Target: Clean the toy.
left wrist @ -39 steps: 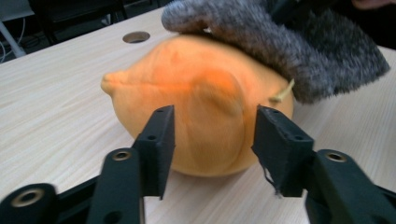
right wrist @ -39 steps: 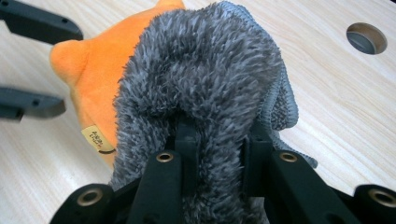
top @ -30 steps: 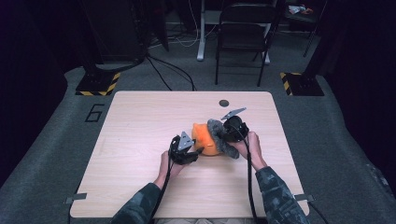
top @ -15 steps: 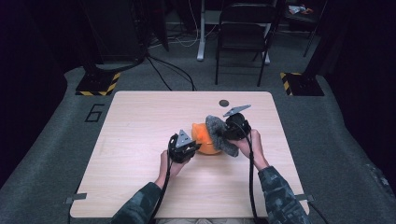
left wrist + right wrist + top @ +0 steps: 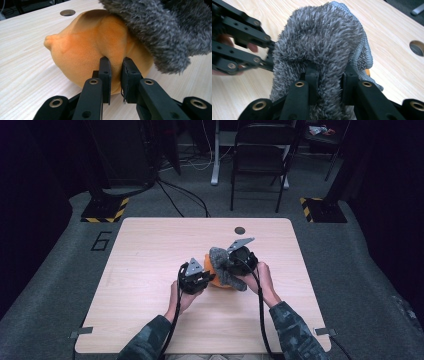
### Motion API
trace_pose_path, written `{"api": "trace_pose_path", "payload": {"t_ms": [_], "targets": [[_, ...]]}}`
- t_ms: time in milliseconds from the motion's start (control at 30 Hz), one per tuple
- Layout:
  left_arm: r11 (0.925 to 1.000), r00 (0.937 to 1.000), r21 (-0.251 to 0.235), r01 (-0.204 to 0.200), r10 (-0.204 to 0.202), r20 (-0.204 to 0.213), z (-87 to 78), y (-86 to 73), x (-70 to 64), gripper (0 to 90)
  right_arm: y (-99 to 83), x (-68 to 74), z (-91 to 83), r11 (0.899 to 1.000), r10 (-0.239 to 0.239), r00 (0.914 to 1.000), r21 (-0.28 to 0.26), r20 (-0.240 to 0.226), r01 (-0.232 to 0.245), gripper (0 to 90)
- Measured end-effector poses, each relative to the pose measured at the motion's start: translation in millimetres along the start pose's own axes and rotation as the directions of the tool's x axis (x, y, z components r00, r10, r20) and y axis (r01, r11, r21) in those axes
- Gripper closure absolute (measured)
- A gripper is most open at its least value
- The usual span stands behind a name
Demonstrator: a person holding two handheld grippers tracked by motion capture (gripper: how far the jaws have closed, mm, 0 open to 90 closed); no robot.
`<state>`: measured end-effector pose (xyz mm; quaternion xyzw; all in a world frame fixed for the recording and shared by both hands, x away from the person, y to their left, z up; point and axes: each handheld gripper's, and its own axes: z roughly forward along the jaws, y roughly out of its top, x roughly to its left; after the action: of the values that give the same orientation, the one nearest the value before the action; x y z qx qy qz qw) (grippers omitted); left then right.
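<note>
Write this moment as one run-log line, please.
left tongs: shut on orange plush toy | right tongs: shut on grey fluffy cloth | cloth draped over toy | wooden table

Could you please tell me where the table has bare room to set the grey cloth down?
The table is bare across its left half, from the left hand-held gripper out to the left edge, and along the far edge beside the round hole. It is crowded at the middle, where the grey cloth drapes the orange plush toy by the right hand-held gripper.

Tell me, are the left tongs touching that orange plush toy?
Touching. In the left gripper view, the left tongs pinch a fold of the orange plush toy.
</note>
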<state>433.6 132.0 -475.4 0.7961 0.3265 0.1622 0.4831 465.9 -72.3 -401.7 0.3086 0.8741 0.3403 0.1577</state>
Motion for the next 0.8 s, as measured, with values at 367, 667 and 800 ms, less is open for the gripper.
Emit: {"api": "trace_pose_path", "payload": {"t_ms": [367,667,800], "targets": [[0.9999,0.9999,0.000,0.016,-0.016,0.003,1.4,-3.4,4.3,79.0,-19.6,-36.1,7.9,0.989,0.098,0.9948,0.109,0.027,-0.100,72.2],[1.0000,0.9999,0.000,0.010,-0.010,0.005,1.8,-4.1,5.0,78.3,-36.6,-56.1,19.1,0.968,0.150,0.9866,0.194,0.063,-0.160,72.0],[0.9998,0.9998,-0.005,0.018,-0.018,0.006,2.0,-4.8,5.7,78.1,-43.5,-60.6,27.3,0.958,0.171,0.9822,0.221,0.078,-0.184,72.0]]}}
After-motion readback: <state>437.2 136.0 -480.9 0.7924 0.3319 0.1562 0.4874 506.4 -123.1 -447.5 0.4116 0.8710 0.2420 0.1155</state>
